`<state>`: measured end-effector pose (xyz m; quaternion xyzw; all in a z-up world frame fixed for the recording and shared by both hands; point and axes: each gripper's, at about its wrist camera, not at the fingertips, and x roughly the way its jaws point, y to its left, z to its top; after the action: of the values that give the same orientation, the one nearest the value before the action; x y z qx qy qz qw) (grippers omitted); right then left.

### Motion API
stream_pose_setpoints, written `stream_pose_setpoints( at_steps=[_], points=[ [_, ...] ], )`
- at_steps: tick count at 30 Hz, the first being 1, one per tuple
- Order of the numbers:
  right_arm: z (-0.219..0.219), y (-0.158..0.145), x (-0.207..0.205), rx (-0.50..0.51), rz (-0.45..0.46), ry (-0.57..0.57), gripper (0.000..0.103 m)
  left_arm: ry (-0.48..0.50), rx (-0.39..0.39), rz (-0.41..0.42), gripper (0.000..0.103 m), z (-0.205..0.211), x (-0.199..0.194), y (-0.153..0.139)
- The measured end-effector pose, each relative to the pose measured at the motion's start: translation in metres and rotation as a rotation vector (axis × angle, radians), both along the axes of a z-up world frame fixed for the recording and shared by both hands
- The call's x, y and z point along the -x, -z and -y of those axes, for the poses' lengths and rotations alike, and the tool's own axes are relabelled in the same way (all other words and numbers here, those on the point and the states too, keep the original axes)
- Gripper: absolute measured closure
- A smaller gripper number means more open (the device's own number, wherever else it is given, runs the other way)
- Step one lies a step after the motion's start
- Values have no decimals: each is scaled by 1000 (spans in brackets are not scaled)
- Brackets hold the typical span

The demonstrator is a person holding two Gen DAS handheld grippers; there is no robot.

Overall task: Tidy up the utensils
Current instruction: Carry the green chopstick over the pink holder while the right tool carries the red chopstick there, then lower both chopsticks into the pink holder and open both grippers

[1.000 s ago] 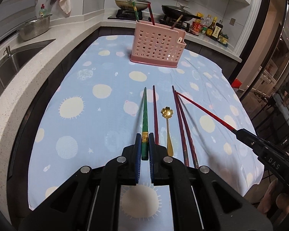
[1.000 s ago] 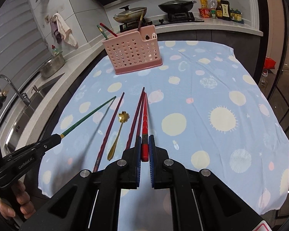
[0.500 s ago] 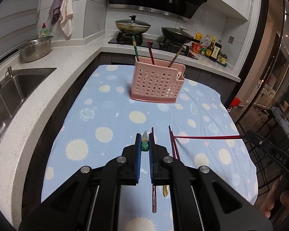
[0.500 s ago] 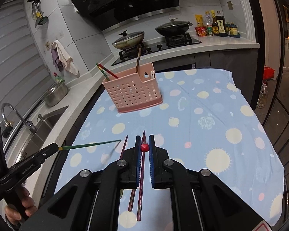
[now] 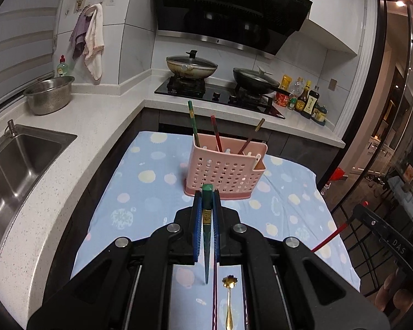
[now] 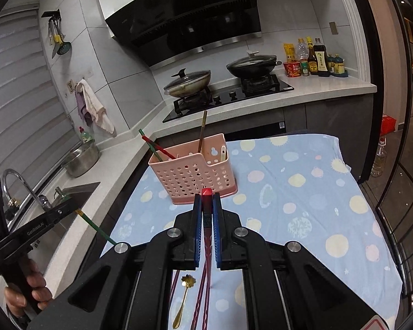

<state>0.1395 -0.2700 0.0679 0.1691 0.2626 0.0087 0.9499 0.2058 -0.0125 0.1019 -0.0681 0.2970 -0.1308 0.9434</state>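
My left gripper (image 5: 206,194) is shut on a green chopstick (image 5: 206,236); its thick end sticks up between the pads and its tip hangs above the cloth. My right gripper (image 6: 206,196) is shut on a red chopstick (image 6: 207,220), which hangs the same way. Ahead of both stands a pink perforated utensil holder (image 5: 225,176) with a green, a red and a brown utensil in it. A gold spoon (image 5: 228,297) and dark red chopsticks (image 6: 201,297) lie on the cloth beneath the grippers. The right wrist view shows the left gripper (image 6: 68,205) at the left, held by a hand (image 6: 27,288).
The blue dotted tablecloth (image 5: 140,192) covers the table, between a white counter with a sink (image 5: 27,148) and steel bowl (image 5: 49,93) on the left and a drop at the right edge. A stove with two pans (image 5: 191,66) and sauce bottles (image 5: 305,101) stand behind the holder.
Both grippers have risen and tilted up, lifting the green and red chopsticks off the cloth. The chopsticks now hang tip-down, and the pink holder sits straight ahead.
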Motion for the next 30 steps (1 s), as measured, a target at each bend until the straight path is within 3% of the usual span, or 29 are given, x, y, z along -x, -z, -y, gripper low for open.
stream_pose_setpoints(
  at_steps=[11, 20, 30],
  points=[
    [16, -43, -50, -38, 90, 1, 96, -26, 39, 136, 96, -2, -49, -63],
    [14, -95, -113, 12, 194, 11, 96, -53, 35, 241, 96, 2, -100, -114],
    [10, -114, -174, 15, 240, 27, 96, -62, 30, 263, 96, 10, -157, -123]
  ],
)
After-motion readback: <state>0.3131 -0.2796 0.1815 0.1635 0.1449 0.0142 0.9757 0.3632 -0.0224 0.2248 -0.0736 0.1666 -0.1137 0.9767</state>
